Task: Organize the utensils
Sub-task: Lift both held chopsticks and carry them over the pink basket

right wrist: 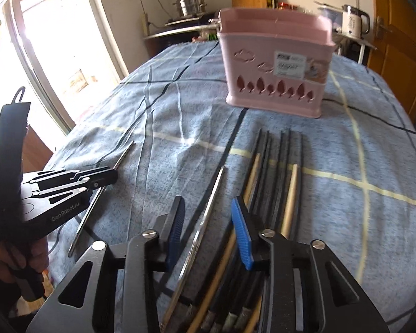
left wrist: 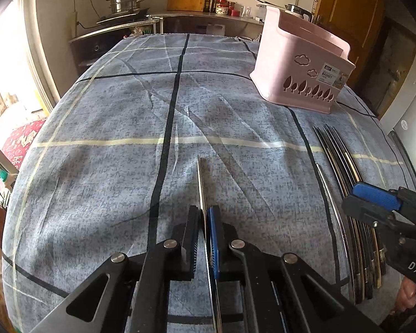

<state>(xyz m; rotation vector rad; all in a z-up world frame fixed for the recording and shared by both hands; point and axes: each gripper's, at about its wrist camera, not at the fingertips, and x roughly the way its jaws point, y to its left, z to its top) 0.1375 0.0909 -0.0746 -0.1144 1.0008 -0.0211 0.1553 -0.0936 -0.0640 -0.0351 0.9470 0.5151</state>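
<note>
Clamping a steel chopstick (left wrist: 202, 183), left claw (left wrist: 206, 222); right claw (right wrist: 208, 222) straddling another.

In the right wrist view the basket (right wrist: 274, 63) stands on the worktop (right wrist: 360, 144) at upper centre; the row of chopsticks (right wrist: 277, 166) lies below it — 1 metal chopstick (right wrist: 205, 216) just left, another (right wrist: 97, 197) far left.

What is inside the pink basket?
Nothing shows above the rim of the pink basket. Through the tree cutouts only dark shows; its walls hide the floor, so its contents cannot be told.
</note>
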